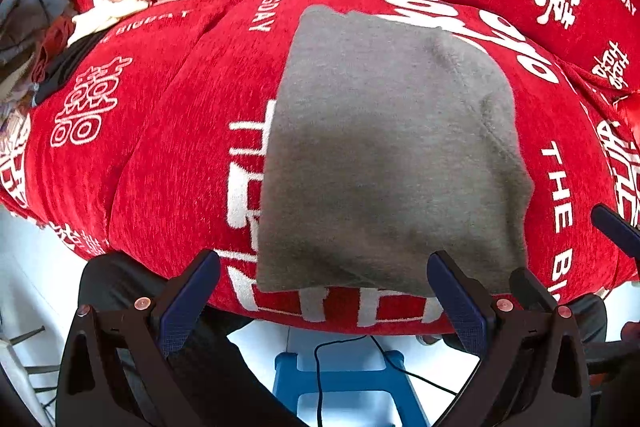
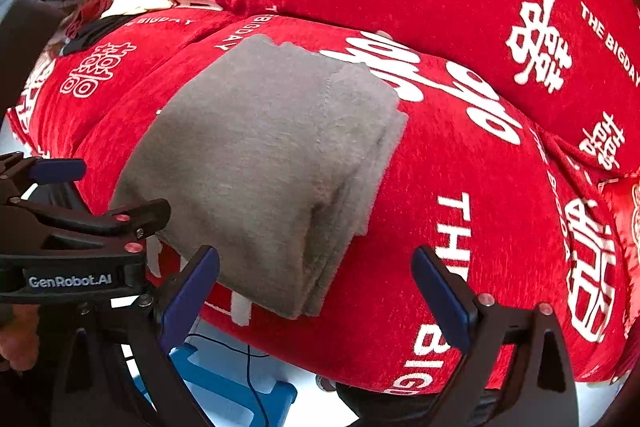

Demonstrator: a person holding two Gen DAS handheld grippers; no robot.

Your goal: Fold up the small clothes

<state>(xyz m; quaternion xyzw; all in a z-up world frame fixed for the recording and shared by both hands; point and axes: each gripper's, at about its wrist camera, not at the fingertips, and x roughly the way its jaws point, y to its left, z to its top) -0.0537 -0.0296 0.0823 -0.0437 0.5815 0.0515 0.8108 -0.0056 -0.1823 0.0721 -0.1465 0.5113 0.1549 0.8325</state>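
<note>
Now both the left tongs (image 1: 323, 287) and right tongs (image 2: 316, 283) gape released, the folded grey garment (image 1: 384, 155) just ahead on the red cushion (image 1: 168, 147).

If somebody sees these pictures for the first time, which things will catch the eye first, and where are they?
First comes the bright red cover with large white characters and the words "THE BIGDAY", which fills most of both views. On the middle of it lies a grey folded garment, its stacked layers showing along the right edge in the right wrist view. Both the left hand-held gripper and the right hand-held gripper are open near its front edge, holding nothing.
</note>
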